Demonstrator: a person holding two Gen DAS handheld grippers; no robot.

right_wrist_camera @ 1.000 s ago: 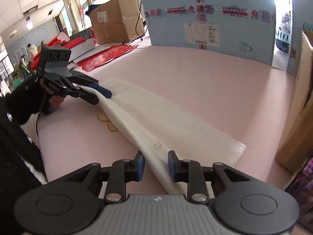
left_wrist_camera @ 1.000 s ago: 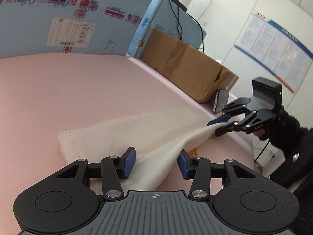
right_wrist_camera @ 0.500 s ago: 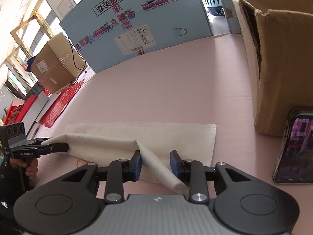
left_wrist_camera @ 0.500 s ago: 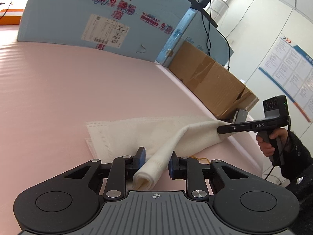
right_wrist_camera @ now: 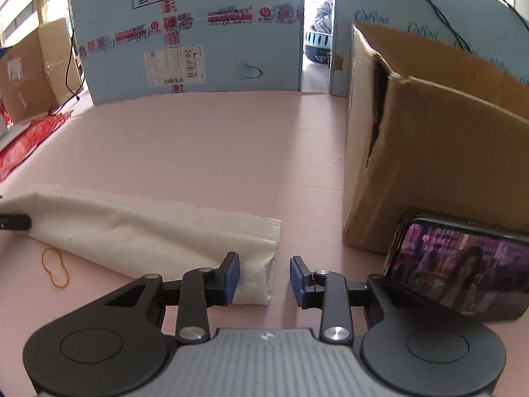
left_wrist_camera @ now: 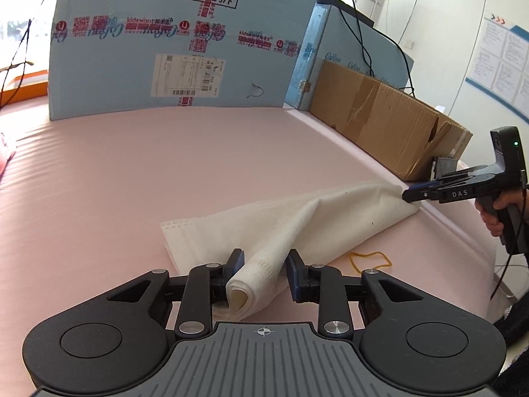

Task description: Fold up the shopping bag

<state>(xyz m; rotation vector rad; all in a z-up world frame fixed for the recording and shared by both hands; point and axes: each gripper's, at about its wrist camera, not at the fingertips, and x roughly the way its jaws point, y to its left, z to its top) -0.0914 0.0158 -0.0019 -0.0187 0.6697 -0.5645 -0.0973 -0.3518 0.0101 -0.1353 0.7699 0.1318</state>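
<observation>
One white shopping bag lies folded lengthwise on the pink table. The left gripper and right gripper both stand open, each straddling one loose bag end. Nearby: one rubber band, one phone, and one brown box whose contents are probably hidden.

Left wrist view: low, close, facing blue box from bag's left end. Right wrist view: same heading, right end. Shared: bag, box, band.
</observation>
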